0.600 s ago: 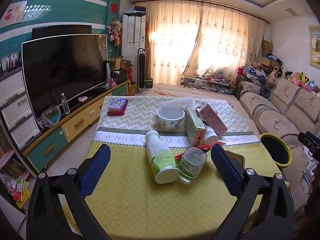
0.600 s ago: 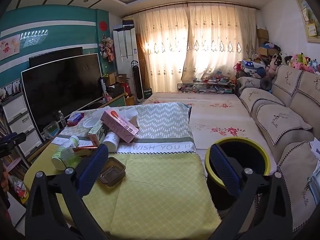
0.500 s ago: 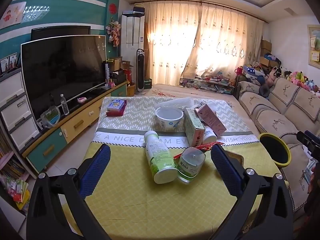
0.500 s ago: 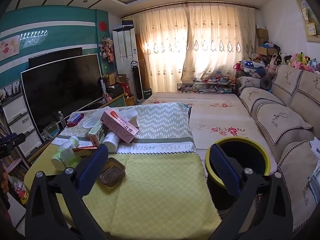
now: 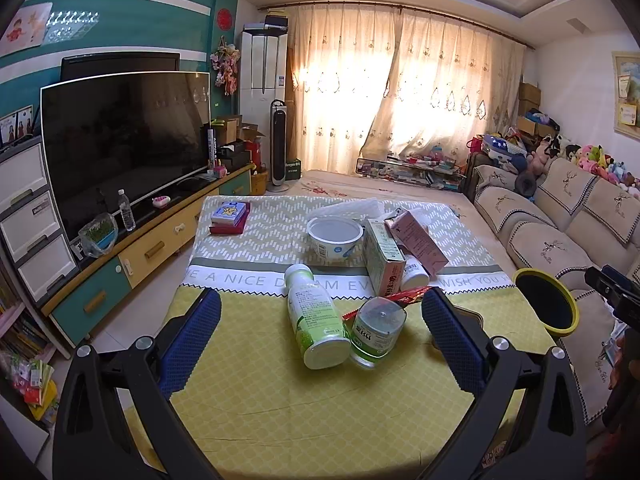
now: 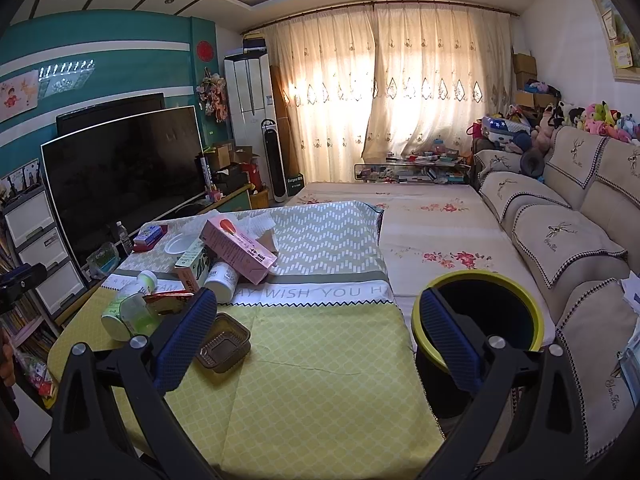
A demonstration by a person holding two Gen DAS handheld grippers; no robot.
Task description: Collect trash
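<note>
Trash lies on the cloth-covered table (image 5: 280,400): a white-green bottle (image 5: 316,320) on its side, a clear jar (image 5: 378,326) next to it, a red wrapper (image 5: 404,294), a white bowl (image 5: 335,235), a green carton (image 5: 383,260), a pink box (image 5: 418,240) and a small white pot (image 5: 414,274). A brown plastic tray (image 6: 224,346) lies nearer the right gripper. A black bin with a yellow rim (image 6: 480,336) stands right of the table. My left gripper (image 5: 320,336) is open, the bottle and jar between its fingers. My right gripper (image 6: 316,332) is open and empty.
A book stack (image 5: 230,218) lies at the table's far left. A TV (image 5: 124,140) on a cabinet stands left. A sofa (image 6: 568,248) runs along the right, with a flowered mat (image 6: 432,232) between it and the table.
The left gripper has edged slightly closer to the bottle and jar. The right gripper has barely moved.
</note>
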